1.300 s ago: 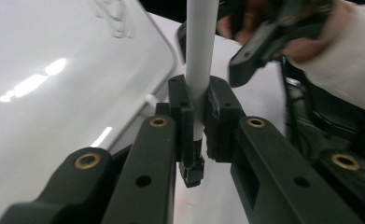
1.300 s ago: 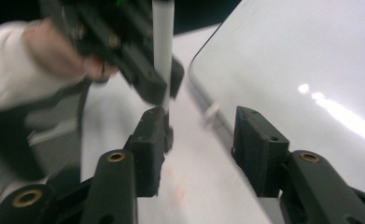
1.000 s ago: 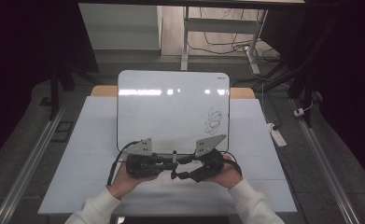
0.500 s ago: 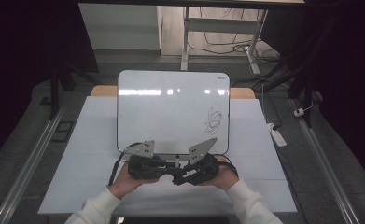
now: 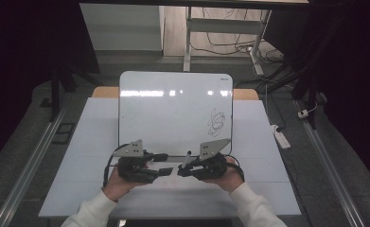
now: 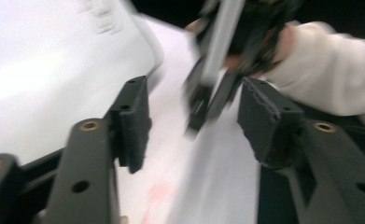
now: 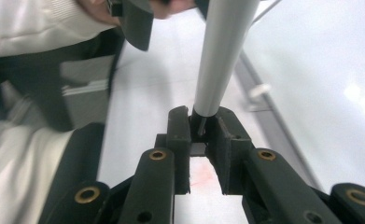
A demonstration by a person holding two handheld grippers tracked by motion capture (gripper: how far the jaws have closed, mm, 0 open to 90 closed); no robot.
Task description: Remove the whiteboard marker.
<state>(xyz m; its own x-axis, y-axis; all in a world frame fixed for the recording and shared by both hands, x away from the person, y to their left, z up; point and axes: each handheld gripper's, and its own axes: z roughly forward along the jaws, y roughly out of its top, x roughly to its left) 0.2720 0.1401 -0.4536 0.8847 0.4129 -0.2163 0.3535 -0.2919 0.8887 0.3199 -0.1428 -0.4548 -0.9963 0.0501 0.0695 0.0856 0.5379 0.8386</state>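
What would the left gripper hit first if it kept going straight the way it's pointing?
Most likely the marker clamped in the right gripper: it stands ahead of the left gripper, between its open jaws in the left gripper view. Blur leaves the depth uncertain.

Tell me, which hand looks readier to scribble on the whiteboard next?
Probably the right: its tool is clamped on the grey marker, near the whiteboard. The left tool has just opened and holds nothing.
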